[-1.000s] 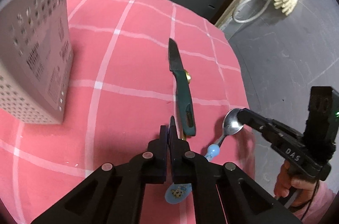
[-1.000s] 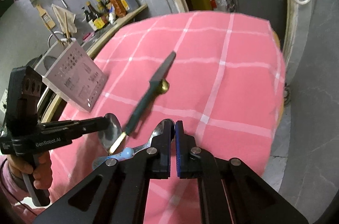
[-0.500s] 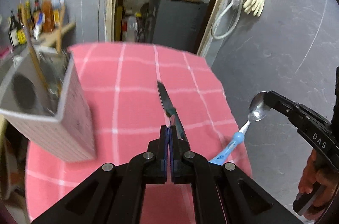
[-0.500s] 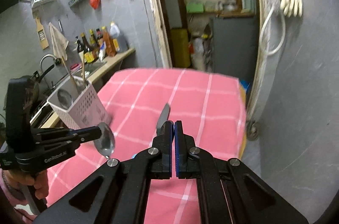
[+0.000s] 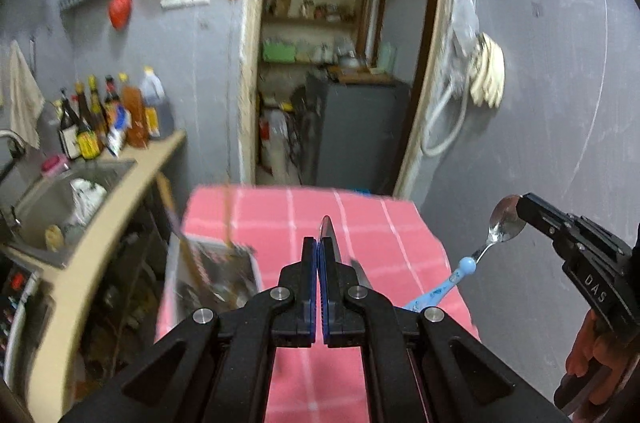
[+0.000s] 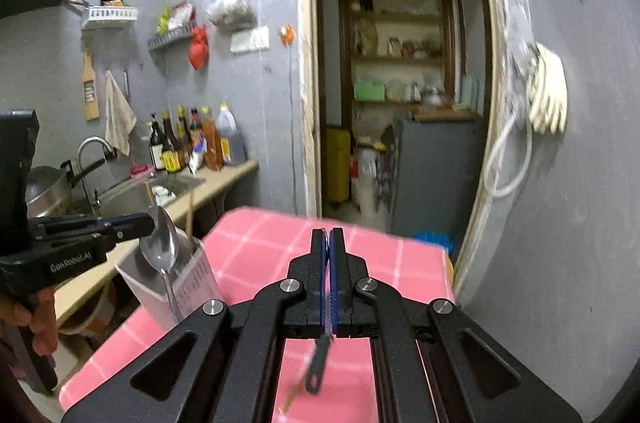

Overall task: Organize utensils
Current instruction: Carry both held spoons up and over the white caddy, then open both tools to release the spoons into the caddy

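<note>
Left gripper (image 5: 320, 243) is clamped shut on the bowl of a plain metal spoon (image 6: 160, 247). The right gripper (image 5: 520, 205) is pinched the same way on the bowl of a blue-handled spoon (image 5: 505, 223). Both spoons hang in the air by the pink checked table (image 5: 360, 219). Each of the 2 spoons looks light and stiff, but a polished, curved bowl is slippery between flat pads, so I judge either could swivel; the neck or handle would be a surer hold. The metal spoon's long axis is near upright, handle toward 6 o'clock, seen against the white utensil holder (image 6: 188, 279). The blue one slants, handle toward 7 o'clock in the left wrist view. A green-handled knife (image 6: 318, 363) lies on the cloth.
</note>
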